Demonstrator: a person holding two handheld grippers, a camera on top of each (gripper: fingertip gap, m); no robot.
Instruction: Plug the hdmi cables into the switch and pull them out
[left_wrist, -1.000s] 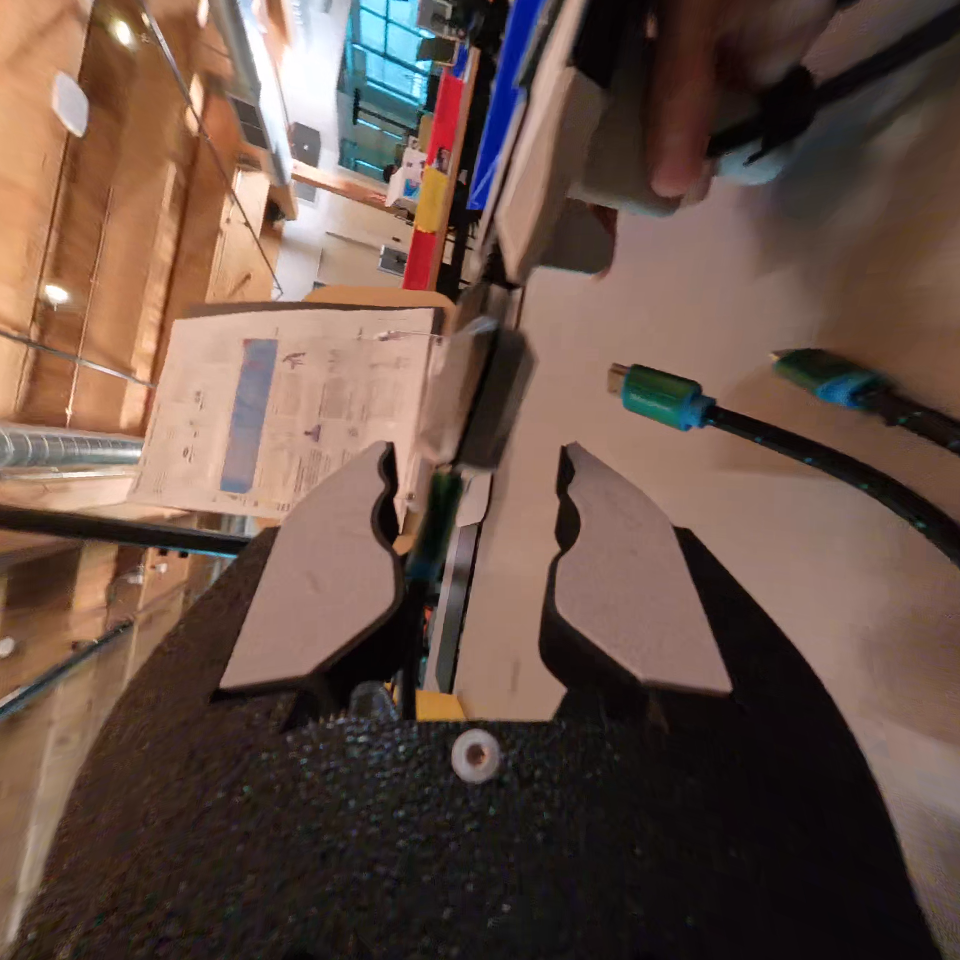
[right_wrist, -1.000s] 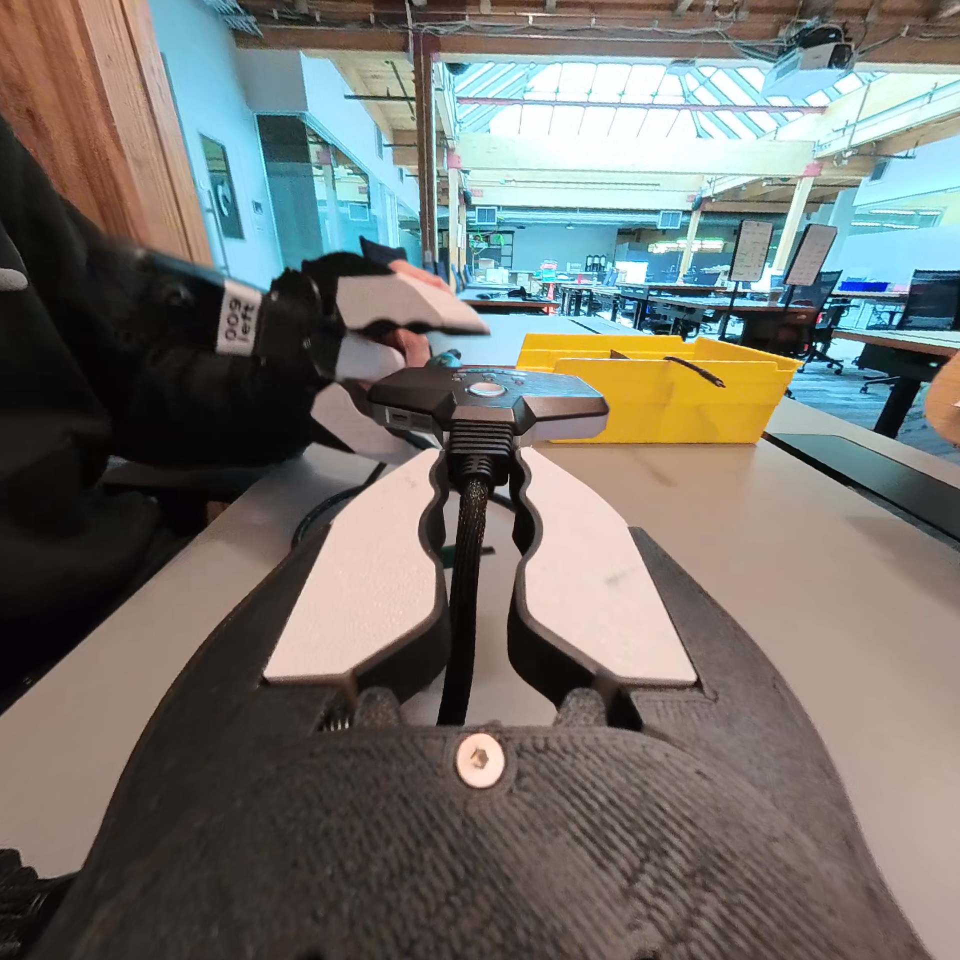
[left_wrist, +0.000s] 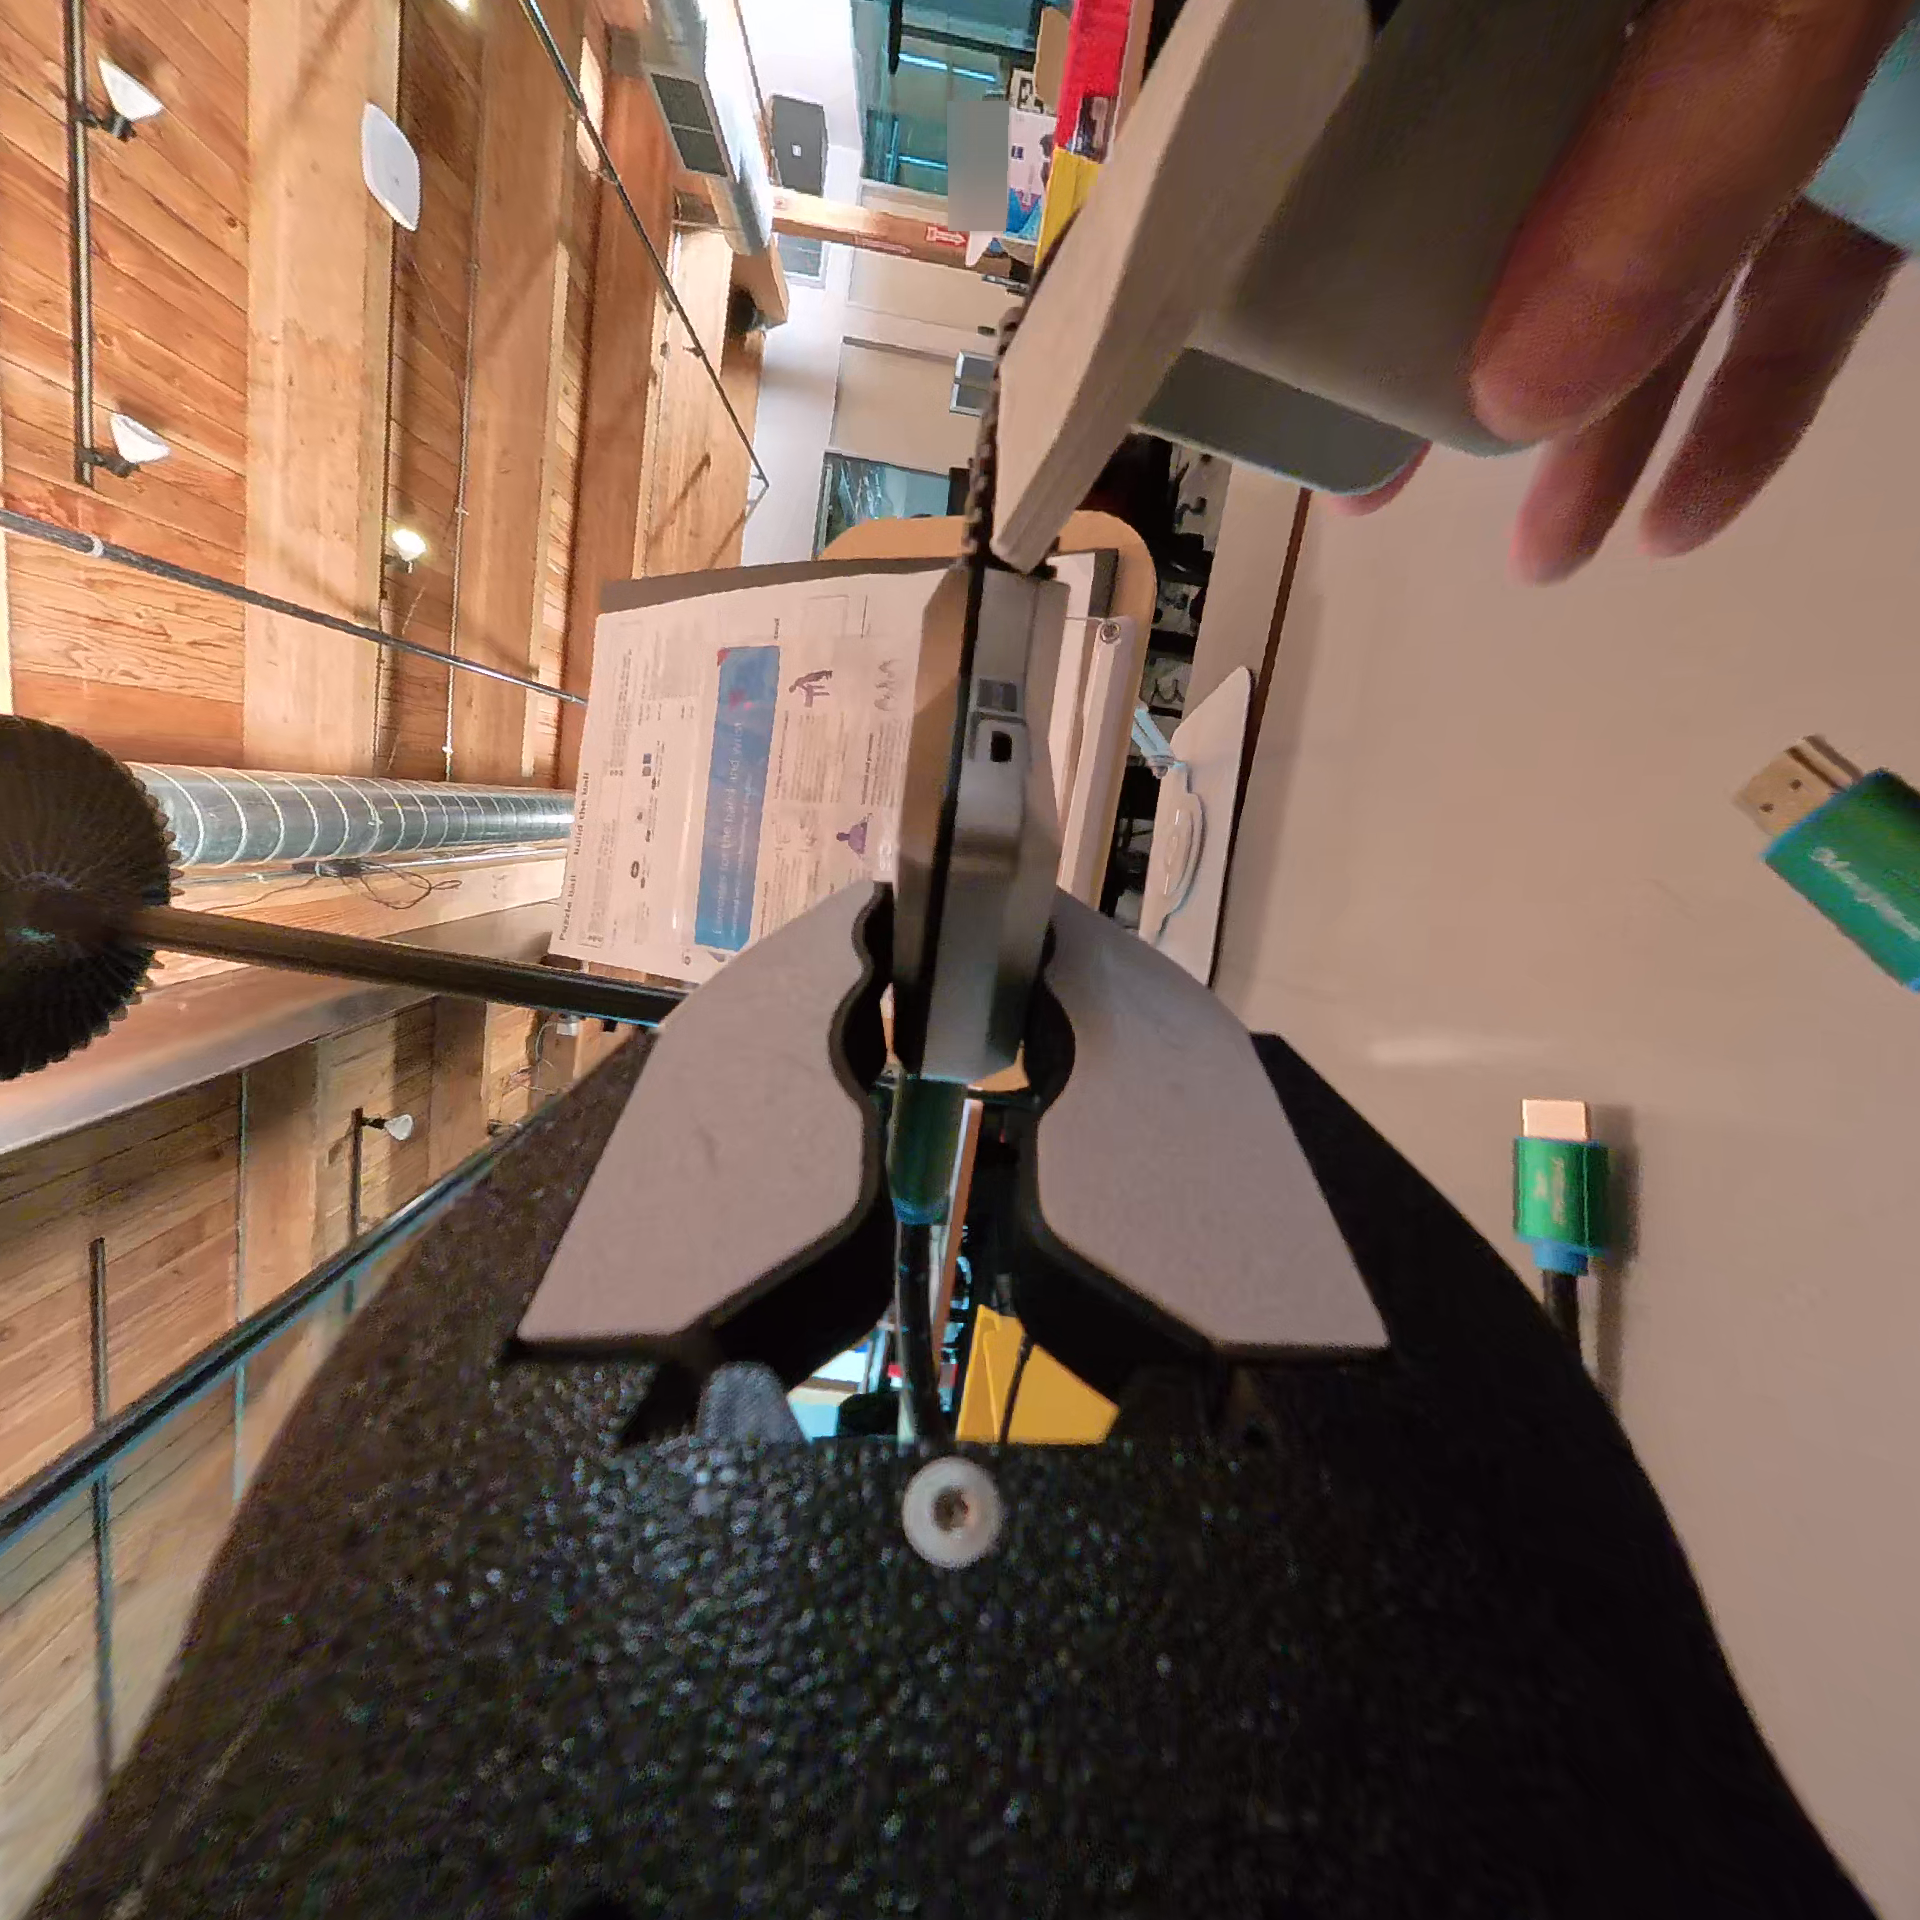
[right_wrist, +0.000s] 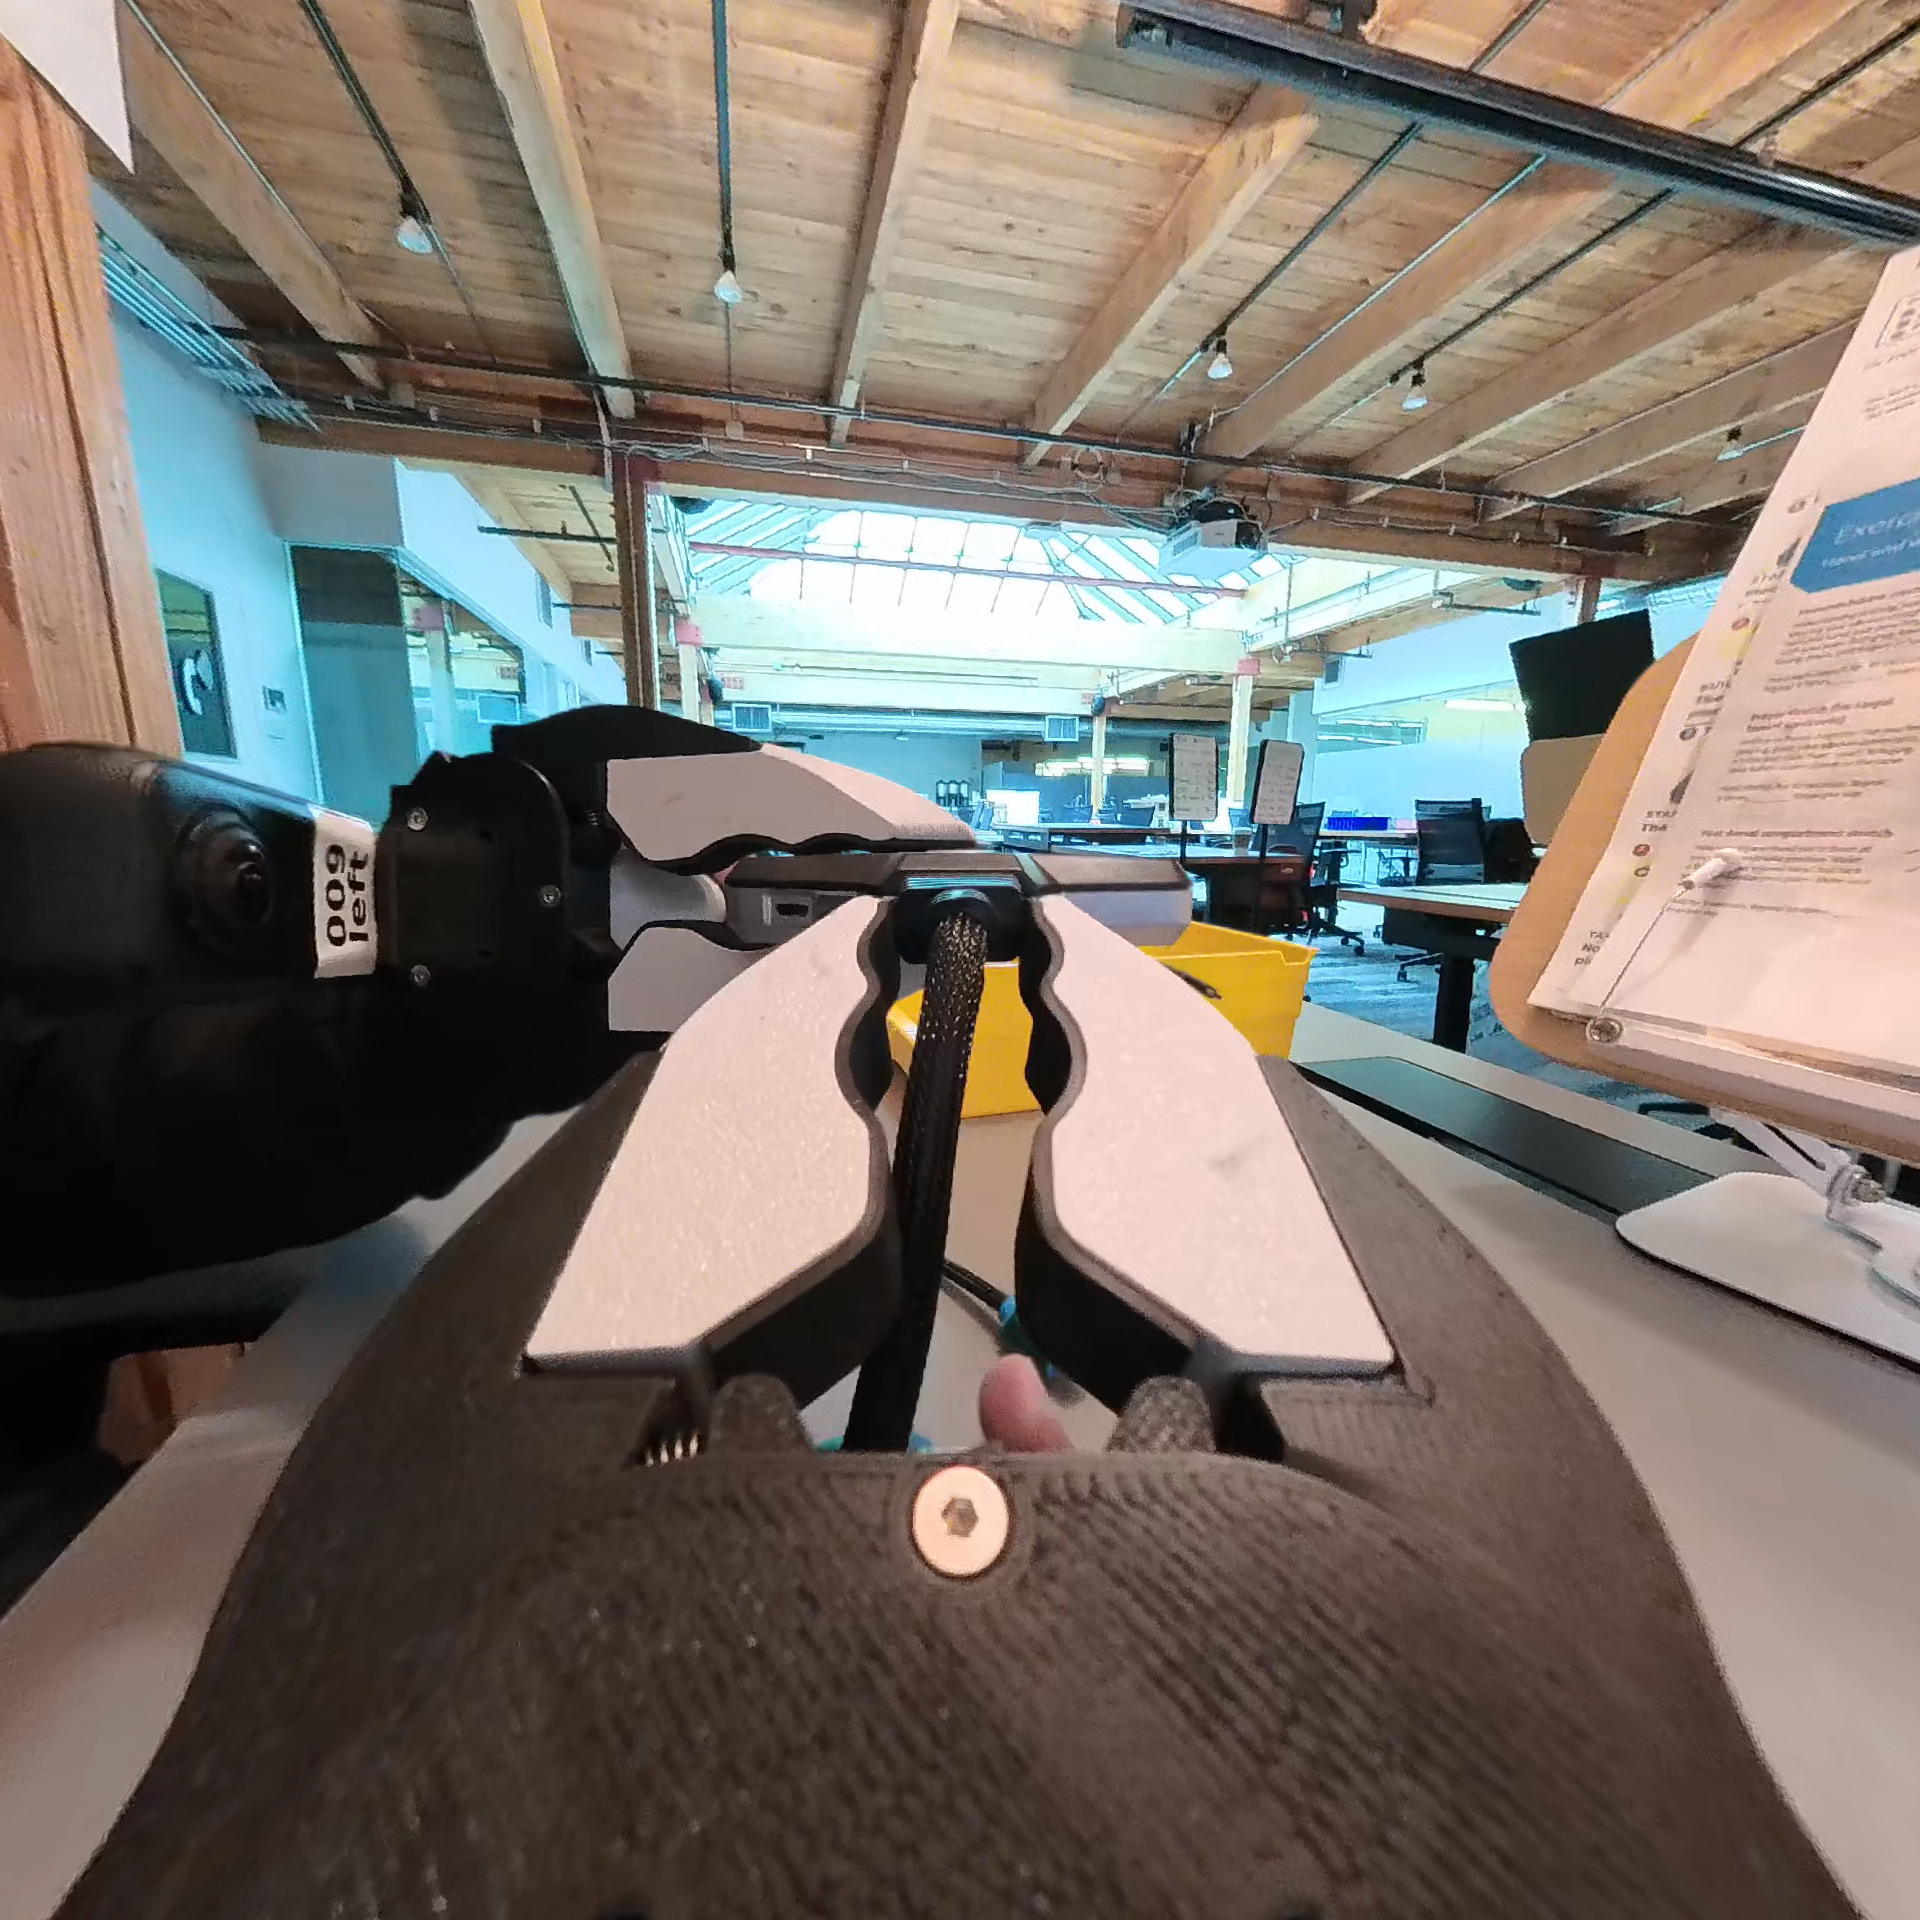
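Observation:
My left gripper (left_wrist: 966, 956) is shut on one end of the grey-and-black switch (left_wrist: 987, 790) and holds it on edge above the table. A green-shelled hdmi plug (left_wrist: 920, 1153) sits in the switch between my fingers. Two loose green hdmi plugs (left_wrist: 1844, 873) (left_wrist: 1558, 1195) lie on the table to the right. In the right wrist view my right gripper (right_wrist: 961, 930) is shut on the plug of a black braided cable (right_wrist: 935, 1091) where it enters the switch (right_wrist: 1101, 883). The left gripper (right_wrist: 748, 883) grips the switch's left end there.
A yellow bin (right_wrist: 1247, 987) stands behind the switch. A document stand with a printed sheet (right_wrist: 1766, 831) is at the right and also shows in the left wrist view (left_wrist: 748, 779). A hand (left_wrist: 1662, 312) holds the right gripper. The grey table (right_wrist: 1662, 1455) lies below.
My left gripper was open and has moved in and shut on the switch. The right gripper keeps its hold on the cable plug. The switch now sits higher above the table.

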